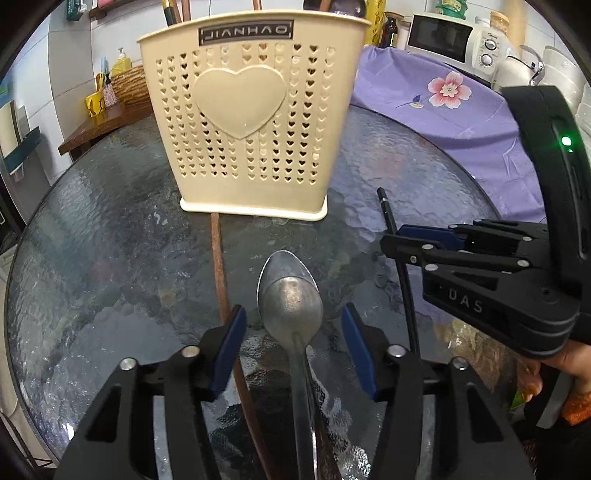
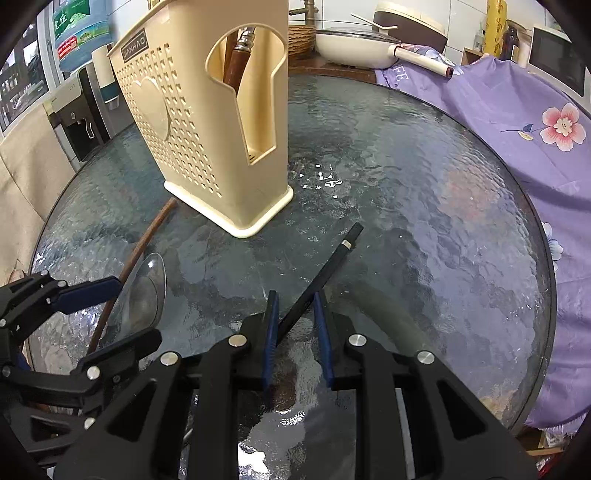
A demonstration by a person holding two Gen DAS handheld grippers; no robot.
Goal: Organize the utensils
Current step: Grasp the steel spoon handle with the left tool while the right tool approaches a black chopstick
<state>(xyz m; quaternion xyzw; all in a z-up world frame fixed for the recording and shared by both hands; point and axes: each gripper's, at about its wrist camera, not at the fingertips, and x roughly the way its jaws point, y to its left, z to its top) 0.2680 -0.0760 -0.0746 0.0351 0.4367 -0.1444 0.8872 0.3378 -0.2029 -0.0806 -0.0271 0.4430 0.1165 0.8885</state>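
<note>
A cream perforated utensil holder [image 1: 251, 122] stands on the round glass table [image 1: 110, 229], with several handles sticking out of its top; it also shows in the right wrist view [image 2: 207, 122]. A metal spoon [image 1: 290, 299] lies bowl-down on the glass between the open fingers of my left gripper [image 1: 293, 325]. A brown chopstick [image 1: 221, 273] lies just left of it. My right gripper [image 2: 295, 310] straddles a black chopstick [image 2: 325, 273] lying on the glass, jaws narrowly apart, not clamped on it.
A purple flowered cloth [image 1: 461, 122] covers the table's far right side. A microwave [image 1: 450, 40], bottles and a wicker basket [image 1: 129, 85] stand on counters behind. A white pan [image 2: 351, 44] and rice cooker [image 2: 406, 22] sit beyond the table.
</note>
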